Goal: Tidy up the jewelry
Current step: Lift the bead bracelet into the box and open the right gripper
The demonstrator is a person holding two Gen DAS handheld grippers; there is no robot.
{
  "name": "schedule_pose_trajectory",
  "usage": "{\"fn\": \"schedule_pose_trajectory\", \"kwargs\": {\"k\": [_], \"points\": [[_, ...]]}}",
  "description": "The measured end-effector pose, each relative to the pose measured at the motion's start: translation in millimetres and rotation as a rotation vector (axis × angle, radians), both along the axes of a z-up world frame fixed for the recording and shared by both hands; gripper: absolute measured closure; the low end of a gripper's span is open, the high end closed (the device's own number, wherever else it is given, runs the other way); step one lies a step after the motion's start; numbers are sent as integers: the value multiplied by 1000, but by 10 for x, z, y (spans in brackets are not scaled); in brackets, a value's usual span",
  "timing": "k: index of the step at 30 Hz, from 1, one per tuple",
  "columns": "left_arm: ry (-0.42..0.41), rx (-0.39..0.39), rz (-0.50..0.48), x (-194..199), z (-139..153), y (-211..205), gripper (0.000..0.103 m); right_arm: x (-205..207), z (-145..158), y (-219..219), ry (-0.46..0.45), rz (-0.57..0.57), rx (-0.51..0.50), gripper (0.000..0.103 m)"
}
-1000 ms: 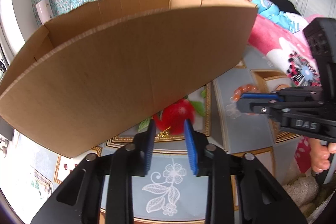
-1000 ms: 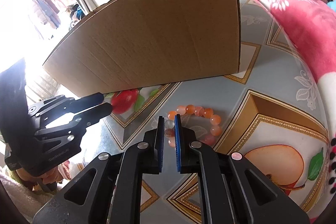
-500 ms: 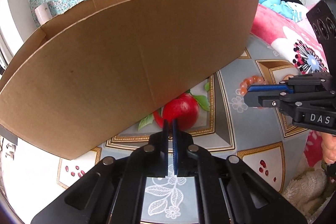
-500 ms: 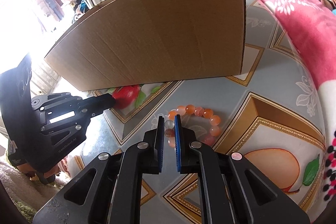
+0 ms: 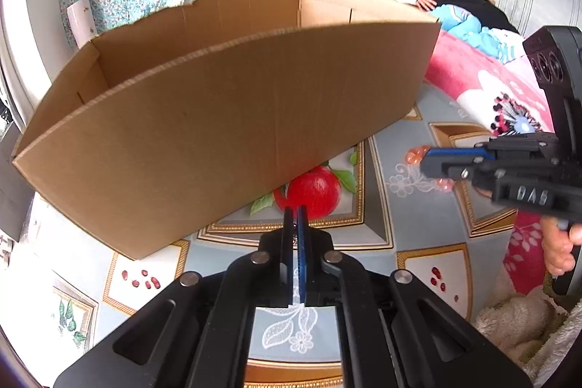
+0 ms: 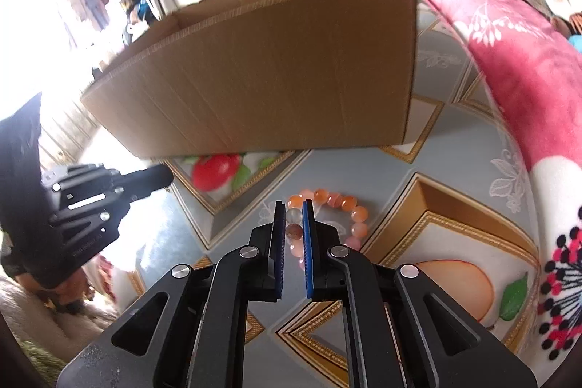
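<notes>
Right gripper [image 6: 293, 206] hovers w/ jaws slightly apart, straddling the bead bracelet [image 6: 329, 219] lying on the mat, not gripped yet. Left gripper [image 5: 295, 211] pressed together, empty. Cardboard box [image 6: 276, 75] sits just behind. Pickup & drop-in both left, by my read.

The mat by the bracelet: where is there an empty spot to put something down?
Bare mat lies between the bead bracelet and the cardboard box. More lies right of the beads, up to the pink blanket. It is crowded at the beads, where the right gripper straddles them.
</notes>
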State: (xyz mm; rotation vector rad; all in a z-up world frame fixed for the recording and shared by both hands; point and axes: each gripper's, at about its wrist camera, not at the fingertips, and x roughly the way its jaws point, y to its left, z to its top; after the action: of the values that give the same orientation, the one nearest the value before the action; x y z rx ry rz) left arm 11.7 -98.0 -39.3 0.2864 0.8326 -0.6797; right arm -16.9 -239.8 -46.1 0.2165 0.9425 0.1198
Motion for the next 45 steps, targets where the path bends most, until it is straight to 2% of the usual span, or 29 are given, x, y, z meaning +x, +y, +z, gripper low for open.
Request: {"fn": "schedule_pose_trajectory", "kwargs": {"k": [10, 17, 19, 23, 26, 28, 30, 33, 37, 40, 43, 45], "points": [[-69, -109, -39, -186, 290, 35, 102, -190, 491, -440, -162, -74, 220, 96], [-128, -216, -85, -298, 763, 94, 102, -278, 921, -427, -297, -49, 191, 96], [-175, -246, -92, -302, 967, 136, 102, -268, 1096, -390, -351, -26, 185, 96], [-240, -275, -84, -237, 1273, 189, 102, -205, 1352, -337, -443, 36, 188, 96], [-258, -264, -58, -57, 1408, 247, 102, -3, 1504, -317, -479, 86, 213, 96], [-236, -245, -47, 99, 1430, 268, 102, 112, 1562, -317, -483, 112, 237, 96], [-164, -233, -56, 316, 1398, 276, 102, 317, 1572, -337, -471, 136, 266, 96], [-23, -201, -57, 669, 1227, 277, 101, 608, 1504, -361, -427, 159, 301, 96], [94, -119, -43, 996, 959, 244, 101, 918, 1365, -359, -364, 188, 307, 96], [185, -71, -51, 1119, 786, 212, 101, 1172, 1186, -386, -283, 198, 340, 96], [222, -4, -51, 1194, 667, 181, 100, 1273, 1052, -444, -224, 199, 355, 96], [256, -1, -44, 1239, 627, 186, 100, 1333, 990, -468, -193, 199, 367, 96]]}}
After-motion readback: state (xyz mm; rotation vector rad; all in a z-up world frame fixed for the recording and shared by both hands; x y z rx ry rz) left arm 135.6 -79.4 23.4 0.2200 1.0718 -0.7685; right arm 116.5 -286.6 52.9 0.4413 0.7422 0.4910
